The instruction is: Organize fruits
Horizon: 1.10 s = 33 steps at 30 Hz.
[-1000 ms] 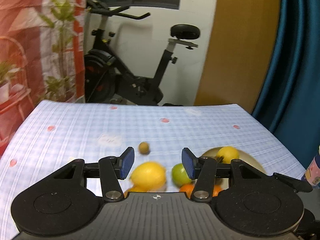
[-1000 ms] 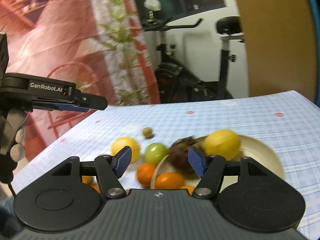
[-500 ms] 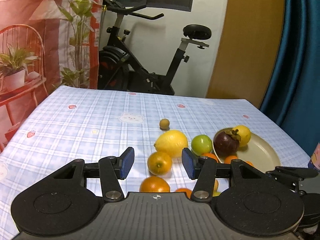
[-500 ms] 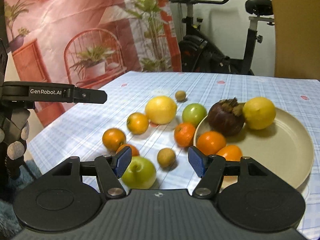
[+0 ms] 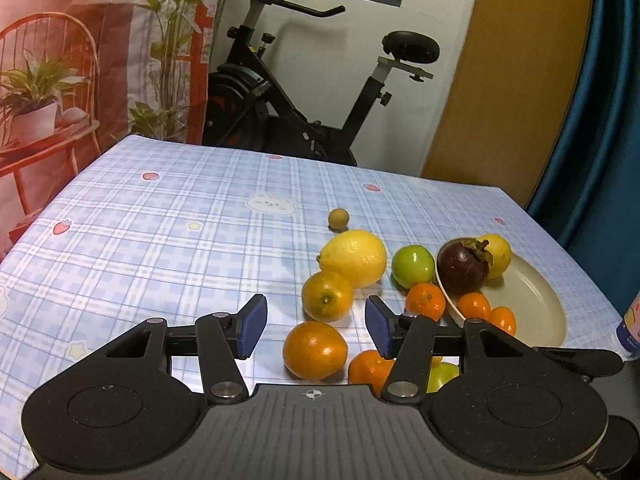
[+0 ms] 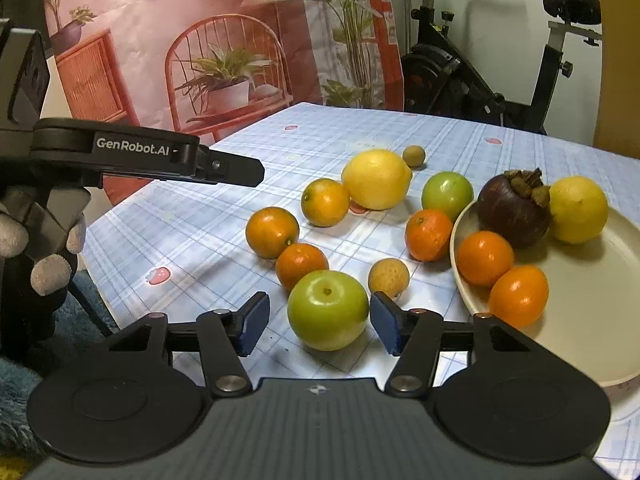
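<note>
An exercise bike (image 5: 304, 92) and a printed backdrop of a red chair (image 6: 228, 80) stand behind the worktop (image 5: 160, 240), which wears a blue checked cloth. You hold both tongs tilted down toward the fruit. Your left tongs (image 5: 316, 326) point at a cluster of oranges; their pads stand apart and are easing wider, with one orange (image 5: 315, 350) lying on the cloth in the gap, not touched by either pad. Your right tongs (image 6: 320, 322) hang low over a green apple (image 6: 328, 310), the jaws closing, the apple between them, yet a sliver of cloth shows on each side, so nothing is gripped. In the right wrist view your gloved left hand (image 6: 36, 248) wraps the other tool's handle at the left edge. A beige plate (image 6: 592, 312) sits to the right, holding a mangosteen (image 6: 514, 210), a lemon (image 6: 578, 210) and two small oranges (image 6: 486, 258). A bigger lemon (image 6: 376, 180) lies loose on the cloth.
</note>
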Each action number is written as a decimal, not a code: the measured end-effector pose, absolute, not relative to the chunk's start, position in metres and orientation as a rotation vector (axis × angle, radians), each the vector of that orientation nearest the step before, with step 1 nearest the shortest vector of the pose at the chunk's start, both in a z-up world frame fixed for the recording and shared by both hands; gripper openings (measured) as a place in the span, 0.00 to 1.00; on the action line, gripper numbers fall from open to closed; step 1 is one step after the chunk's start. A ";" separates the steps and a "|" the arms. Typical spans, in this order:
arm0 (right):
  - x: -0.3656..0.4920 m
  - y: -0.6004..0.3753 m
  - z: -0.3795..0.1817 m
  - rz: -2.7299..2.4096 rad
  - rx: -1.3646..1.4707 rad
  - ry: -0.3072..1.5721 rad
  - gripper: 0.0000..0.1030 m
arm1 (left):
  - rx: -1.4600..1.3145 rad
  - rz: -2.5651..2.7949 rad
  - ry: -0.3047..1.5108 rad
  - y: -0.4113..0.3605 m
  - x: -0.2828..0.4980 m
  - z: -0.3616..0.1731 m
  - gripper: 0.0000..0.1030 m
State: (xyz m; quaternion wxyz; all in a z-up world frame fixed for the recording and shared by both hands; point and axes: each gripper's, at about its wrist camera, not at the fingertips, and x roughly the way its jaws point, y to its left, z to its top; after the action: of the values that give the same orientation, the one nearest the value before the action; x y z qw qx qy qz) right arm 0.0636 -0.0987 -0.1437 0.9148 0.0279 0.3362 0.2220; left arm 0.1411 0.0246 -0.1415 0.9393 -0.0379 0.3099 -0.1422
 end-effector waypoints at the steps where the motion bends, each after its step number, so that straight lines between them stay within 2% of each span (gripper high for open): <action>1: 0.064 -0.100 -0.145 0.455 0.062 0.693 0.55 | -0.073 -0.294 0.634 0.024 0.141 -0.142 0.55; 6: 0.066 -0.105 -0.149 0.461 0.087 0.683 0.48 | -0.048 -0.301 0.647 0.019 0.141 -0.145 0.55; 19: 0.061 -0.110 -0.147 0.466 0.090 0.656 0.48 | 0.006 -0.305 0.696 0.011 0.145 -0.147 0.55; 33: 0.045 -0.144 -0.127 0.321 0.121 0.498 0.48 | 0.063 -0.376 0.610 -0.015 0.152 -0.115 0.55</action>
State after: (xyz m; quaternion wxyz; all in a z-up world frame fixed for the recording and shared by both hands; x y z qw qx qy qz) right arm 0.0448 -0.1437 -0.1265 0.9546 0.0594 0.2452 0.1583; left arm 0.1522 -0.0145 -0.1147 0.9361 0.0308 0.2983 -0.1839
